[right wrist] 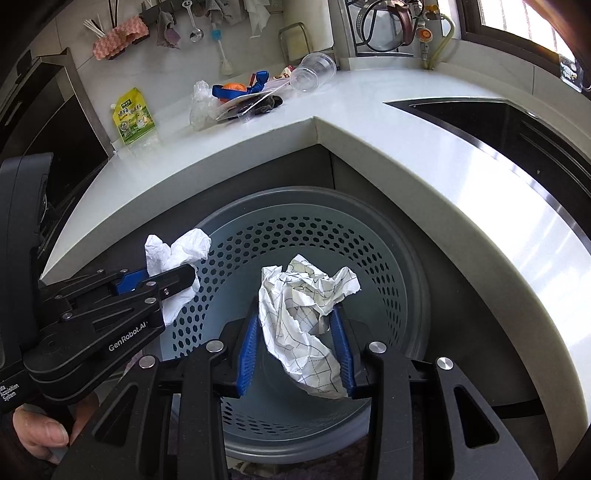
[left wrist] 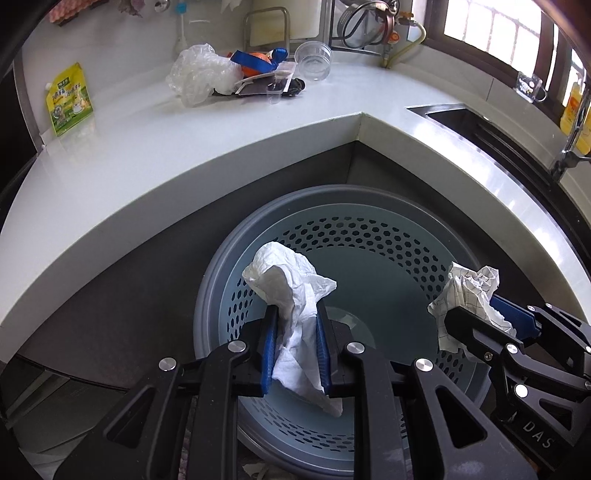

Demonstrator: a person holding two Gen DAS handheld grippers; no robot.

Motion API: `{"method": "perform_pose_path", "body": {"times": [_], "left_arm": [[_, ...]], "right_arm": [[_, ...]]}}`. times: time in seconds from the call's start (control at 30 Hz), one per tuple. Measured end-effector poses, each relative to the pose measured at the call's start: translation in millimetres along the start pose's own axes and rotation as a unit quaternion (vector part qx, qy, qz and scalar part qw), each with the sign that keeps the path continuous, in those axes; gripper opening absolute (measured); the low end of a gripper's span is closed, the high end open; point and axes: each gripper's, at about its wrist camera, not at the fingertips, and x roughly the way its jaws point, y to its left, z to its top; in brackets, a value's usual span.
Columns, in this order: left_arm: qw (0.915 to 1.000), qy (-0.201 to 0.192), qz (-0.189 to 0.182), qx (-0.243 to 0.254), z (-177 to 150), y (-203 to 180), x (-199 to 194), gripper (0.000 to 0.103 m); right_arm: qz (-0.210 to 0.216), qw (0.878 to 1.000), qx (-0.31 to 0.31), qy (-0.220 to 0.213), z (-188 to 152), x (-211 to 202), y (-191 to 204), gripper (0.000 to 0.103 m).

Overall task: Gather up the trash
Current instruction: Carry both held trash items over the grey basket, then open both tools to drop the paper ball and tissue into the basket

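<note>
My left gripper (left wrist: 295, 314) is shut on a crumpled white tissue (left wrist: 291, 291) and holds it over the open mouth of a grey perforated trash bin (left wrist: 369, 236). It also shows in the right wrist view (right wrist: 184, 275) with the tissue (right wrist: 177, 251). My right gripper (right wrist: 295, 317) holds a crumpled grid-lined paper (right wrist: 303, 314) between its blue pads, the paper touching the right pad, over the same bin (right wrist: 295, 236). The right gripper also shows in the left wrist view (left wrist: 476, 314) with the paper (left wrist: 465, 291). More trash lies on the counter: a plastic bag (left wrist: 199, 74), clear cups (left wrist: 314, 59), a blue ribbon (left wrist: 258, 59).
The bin stands on the floor in the inner corner of a white L-shaped counter (left wrist: 221, 147). A green sachet (left wrist: 68, 99) leans on the wall at left. A sink (right wrist: 498, 122) is set in the counter at right. A kettle (right wrist: 388, 26) and hoses stand at the back.
</note>
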Motion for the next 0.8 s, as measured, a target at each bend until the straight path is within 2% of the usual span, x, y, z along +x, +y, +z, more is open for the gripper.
{"method": "perform_pose_path", "body": {"times": [0.3, 0.37, 0.4, 0.53, 0.57, 0.8], "left_arm": [[1.0, 0.002, 0.0, -0.005, -1, 3, 2, 0.025], [1.0, 0.003, -0.001, -0.007, -1, 4, 2, 0.03], [1.0, 0.003, -0.002, -0.008, -2, 5, 2, 0.032], [0.9999, -0.002, 0.001, -0.013, -1, 7, 1, 0.055], [0.9999, -0.005, 0.003, -0.014, -1, 8, 0, 0.057], [0.9998, -0.002, 0.002, -0.018, 0, 9, 1, 0.061]], "right_arm": [[-0.004, 1.0, 0.006, 0.001, -1, 4, -6, 0.035], [-0.007, 1.0, 0.008, 0.0, -1, 4, -7, 0.042], [-0.009, 1.0, 0.009, -0.001, -1, 4, -8, 0.051], [-0.016, 1.0, 0.012, -0.009, -1, 0, -11, 0.055], [-0.018, 1.0, 0.014, -0.01, -1, 0, -13, 0.057], [-0.019, 1.0, 0.02, -0.012, -2, -1, -16, 0.058]]}}
